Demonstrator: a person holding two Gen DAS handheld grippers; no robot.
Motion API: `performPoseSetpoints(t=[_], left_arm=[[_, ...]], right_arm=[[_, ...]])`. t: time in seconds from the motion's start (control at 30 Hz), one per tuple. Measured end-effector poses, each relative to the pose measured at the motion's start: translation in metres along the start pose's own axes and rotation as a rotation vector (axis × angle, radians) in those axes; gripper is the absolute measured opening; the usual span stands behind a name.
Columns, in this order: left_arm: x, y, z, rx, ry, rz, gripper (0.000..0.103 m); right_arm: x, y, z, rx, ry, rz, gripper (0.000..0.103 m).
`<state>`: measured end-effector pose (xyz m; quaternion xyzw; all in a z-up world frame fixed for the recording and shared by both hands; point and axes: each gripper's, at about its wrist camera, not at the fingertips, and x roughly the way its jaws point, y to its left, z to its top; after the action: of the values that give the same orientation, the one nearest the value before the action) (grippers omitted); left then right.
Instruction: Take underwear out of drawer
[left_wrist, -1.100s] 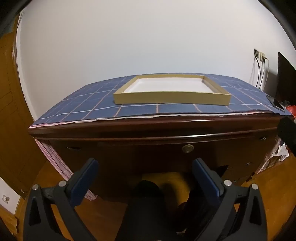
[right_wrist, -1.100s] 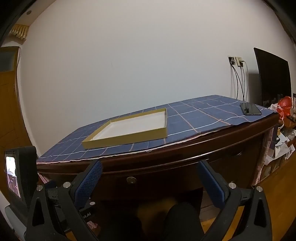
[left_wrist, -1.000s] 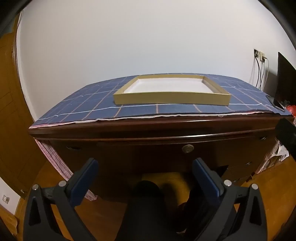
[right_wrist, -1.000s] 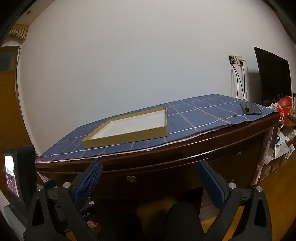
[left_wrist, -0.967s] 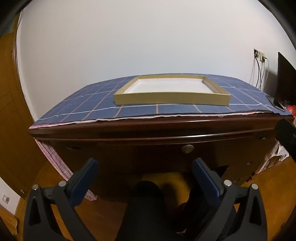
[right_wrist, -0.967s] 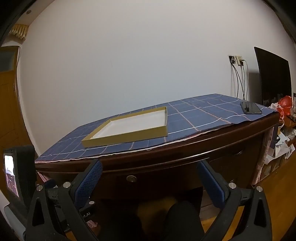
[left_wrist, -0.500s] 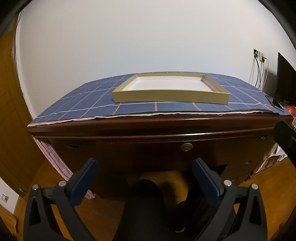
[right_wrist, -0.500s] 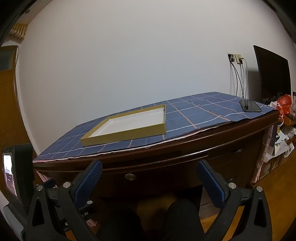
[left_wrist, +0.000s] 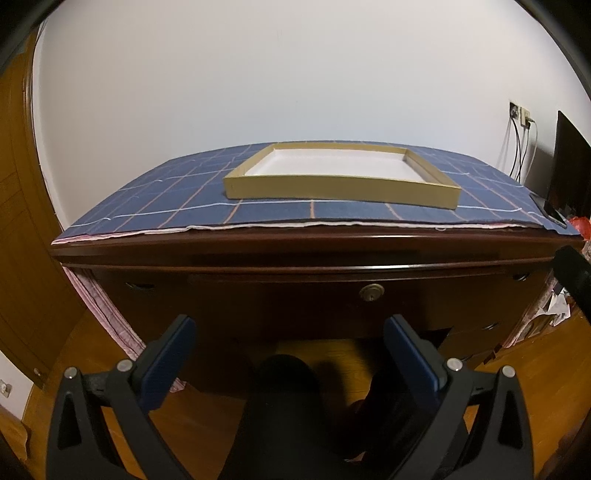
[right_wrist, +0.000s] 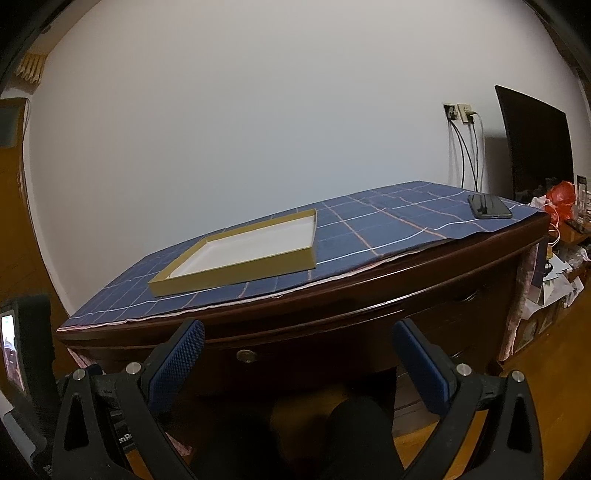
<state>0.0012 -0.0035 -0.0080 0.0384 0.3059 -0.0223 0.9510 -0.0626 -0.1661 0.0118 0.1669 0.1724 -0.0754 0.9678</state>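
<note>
A dark wooden desk seen from low in front. The left gripper (left_wrist: 288, 334) hangs with its jaws spread wide, holding nothing. Straight ahead and slightly above it lies the shut centre drawer (left_wrist: 295, 291), a long band running left to right under the desk edge, its face towards the grippers, with a round brass lock (left_wrist: 371, 292) right of centre. The right gripper (right_wrist: 297, 341) is likewise wide open and empty, and looks about as near. No underwear is visible; presumably it lies inside. Above, a shallow cardboard tray (left_wrist: 340, 190) rests on a blue checked cloth (left_wrist: 166, 206).
</note>
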Motion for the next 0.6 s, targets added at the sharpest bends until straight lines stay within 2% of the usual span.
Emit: performPoseSetpoints(t=[0.3, 0.6], left_arm=[[-0.0002, 0.0002, 0.0005, 0.003, -0.004, -0.001, 0.103], [0.0020, 0.0020, 0.0023, 0.001, 0.009, -0.012, 0.103]], right_arm=[[-0.0018, -0.0021, -0.0022, -0.054, -0.054, -0.021, 0.103], [0.0039, -0.0095, -0.0036, -0.034, -0.030, -0.025, 0.103]])
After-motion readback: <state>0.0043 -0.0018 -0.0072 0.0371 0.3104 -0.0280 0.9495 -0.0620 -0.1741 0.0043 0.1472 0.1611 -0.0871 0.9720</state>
